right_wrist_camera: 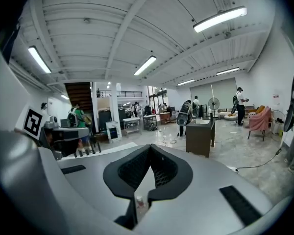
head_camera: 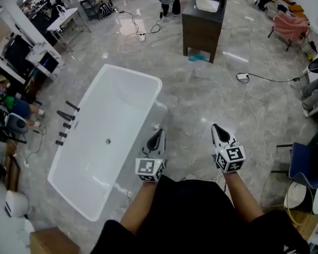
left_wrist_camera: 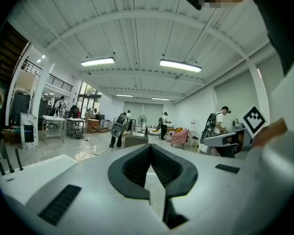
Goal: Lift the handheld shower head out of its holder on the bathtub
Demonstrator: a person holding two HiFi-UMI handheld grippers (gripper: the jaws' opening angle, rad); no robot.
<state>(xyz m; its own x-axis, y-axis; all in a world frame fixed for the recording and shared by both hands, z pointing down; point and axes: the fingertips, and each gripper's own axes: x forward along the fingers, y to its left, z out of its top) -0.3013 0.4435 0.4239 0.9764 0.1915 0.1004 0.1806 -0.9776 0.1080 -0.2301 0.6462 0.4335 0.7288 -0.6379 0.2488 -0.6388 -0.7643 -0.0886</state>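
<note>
Head view, left tool [head_camera: 159, 134], right tool [head_camera: 216, 128], closed, nearly level

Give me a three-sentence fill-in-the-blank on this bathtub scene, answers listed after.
The left gripper and right gripper both have their jaws ____, holding nothing.
The bathtub is ____ in colour.
In the head view, the black fittings stand on the tub's ____ rim.
Missing words: shut; white; left.

bathtub [head_camera: 122, 110] white | fittings [head_camera: 67, 121] on bathtub's left rim black | floor [head_camera: 201, 99] round bathtub grey, marbled | cabinet [head_camera: 201, 28] beyond bathtub dark brown | left gripper [head_camera: 159, 133], right gripper [head_camera: 216, 127] beside bathtub silver-grey, cubes black-and-white squares | chair [head_camera: 290, 26] far beyond bathtub pink
</note>
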